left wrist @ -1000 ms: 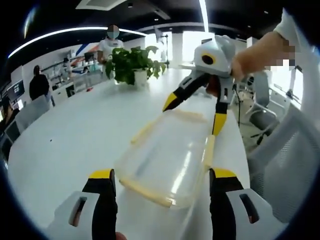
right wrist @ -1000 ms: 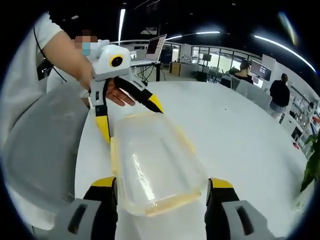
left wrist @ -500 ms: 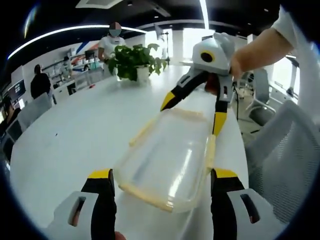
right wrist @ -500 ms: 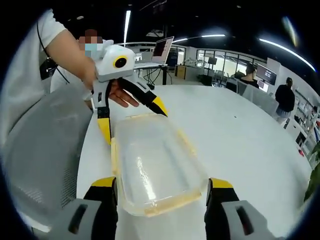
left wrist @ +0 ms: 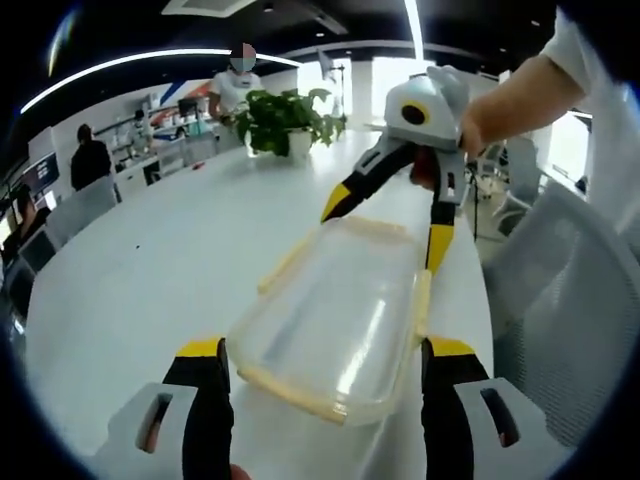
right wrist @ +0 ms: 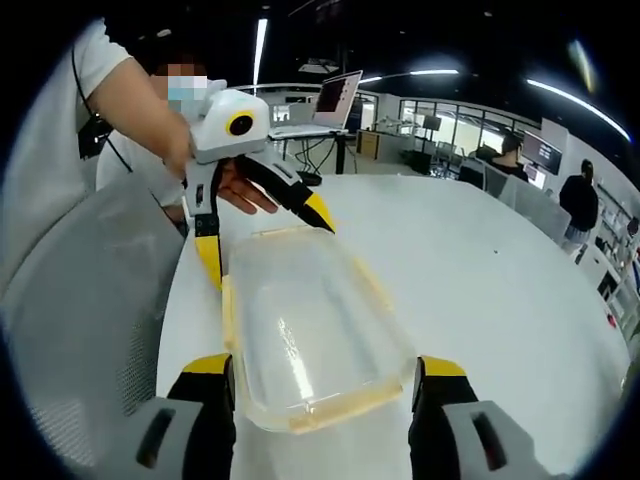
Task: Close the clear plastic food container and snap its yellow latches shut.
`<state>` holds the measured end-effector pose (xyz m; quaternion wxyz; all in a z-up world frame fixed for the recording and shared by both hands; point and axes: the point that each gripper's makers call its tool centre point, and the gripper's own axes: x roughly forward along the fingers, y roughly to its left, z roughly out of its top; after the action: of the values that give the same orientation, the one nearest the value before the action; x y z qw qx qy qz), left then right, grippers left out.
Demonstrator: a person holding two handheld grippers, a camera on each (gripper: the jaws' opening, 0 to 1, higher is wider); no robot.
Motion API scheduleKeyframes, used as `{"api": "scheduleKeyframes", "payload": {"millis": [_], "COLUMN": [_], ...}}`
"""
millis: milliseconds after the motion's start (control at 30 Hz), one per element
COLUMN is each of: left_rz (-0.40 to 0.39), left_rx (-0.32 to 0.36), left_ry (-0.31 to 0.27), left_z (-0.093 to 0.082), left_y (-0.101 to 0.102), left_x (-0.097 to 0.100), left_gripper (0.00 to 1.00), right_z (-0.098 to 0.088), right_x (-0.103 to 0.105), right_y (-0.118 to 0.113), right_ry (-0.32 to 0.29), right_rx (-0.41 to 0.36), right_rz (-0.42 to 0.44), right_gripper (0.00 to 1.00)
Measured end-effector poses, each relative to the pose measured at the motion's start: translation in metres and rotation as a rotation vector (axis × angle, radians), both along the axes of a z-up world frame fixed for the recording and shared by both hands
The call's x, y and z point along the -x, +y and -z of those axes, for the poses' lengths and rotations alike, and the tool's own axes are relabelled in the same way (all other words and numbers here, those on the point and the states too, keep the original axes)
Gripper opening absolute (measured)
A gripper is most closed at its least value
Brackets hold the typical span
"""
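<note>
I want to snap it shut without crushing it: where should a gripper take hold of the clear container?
Probably the yellow end latch of the clear container, from the short end: it juts between the open left gripper, unlike the thin domed lid.

Container latches [left wrist: 419,300]: pale yellow strips along the rim; whether snapped down cannot be told.
Container interior [right wrist: 300,340]: blurred by glare on the clear lid.
Right gripper [right wrist: 322,385]: body cut off by the bottom edge.
Background people [left wrist: 92,160]: too small to make out.
</note>
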<state>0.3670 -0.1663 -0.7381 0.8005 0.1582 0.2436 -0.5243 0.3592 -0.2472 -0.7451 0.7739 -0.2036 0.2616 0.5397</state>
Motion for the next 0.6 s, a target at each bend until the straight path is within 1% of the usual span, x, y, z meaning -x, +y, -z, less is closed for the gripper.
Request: {"api": "scheduleKeyframes", "payload": {"millis": [433, 600], "left_rz": [-0.002, 0.004], "left_rx": [-0.004, -0.008], "left_ry": [-0.001, -0.002], "left_z": [0.0, 0.0], "left_y": [0.058, 0.066], "left_x": [0.002, -0.002], "left_gripper": [0.76, 0.76], "right_z": [0.0, 0.001], "right_x": [0.002, -0.003], "right_y": [0.056, 0.064], "right_ry": [-0.002, -0.002], "right_rx": [0.001, 0.004], "right_rz": [-0.004, 0.002], "right_gripper": [0.7, 0.7]}}
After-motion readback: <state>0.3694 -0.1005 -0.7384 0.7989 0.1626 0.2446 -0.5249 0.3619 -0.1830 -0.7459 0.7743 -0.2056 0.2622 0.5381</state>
